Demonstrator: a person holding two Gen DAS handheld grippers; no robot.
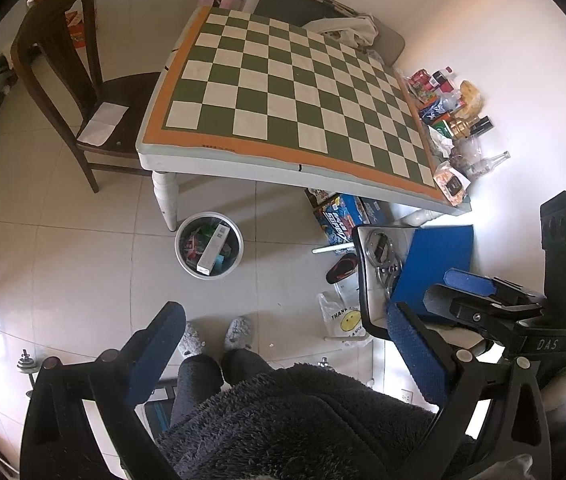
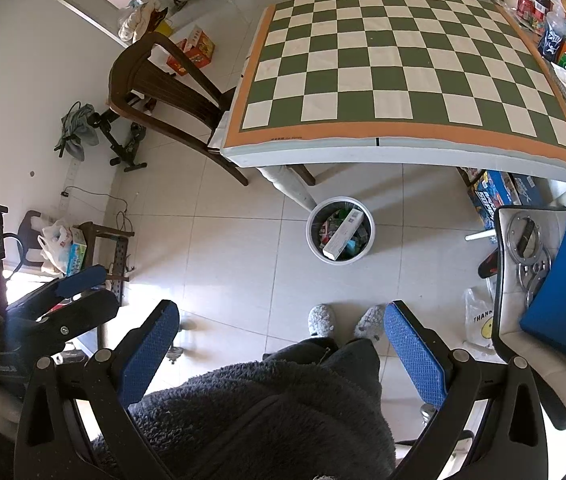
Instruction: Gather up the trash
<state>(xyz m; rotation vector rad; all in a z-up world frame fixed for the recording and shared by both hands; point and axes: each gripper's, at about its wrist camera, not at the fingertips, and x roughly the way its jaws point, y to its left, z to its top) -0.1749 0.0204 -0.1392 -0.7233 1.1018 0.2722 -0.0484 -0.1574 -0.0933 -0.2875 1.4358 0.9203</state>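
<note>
A round grey trash bin stands on the floor by the table leg, holding wrappers and a long white box. The checkered table has a bare middle; packets, bottles and wrappers are piled along its right edge. My left gripper is open and empty, held high over the person's slippers. My right gripper is also open and empty, beside the left one. The right gripper also shows at the right of the left wrist view.
A dark wooden chair stands at the table's left. At the right a stool carries metal rings and a blue pad. Boxes and a plastic bag lie on the floor.
</note>
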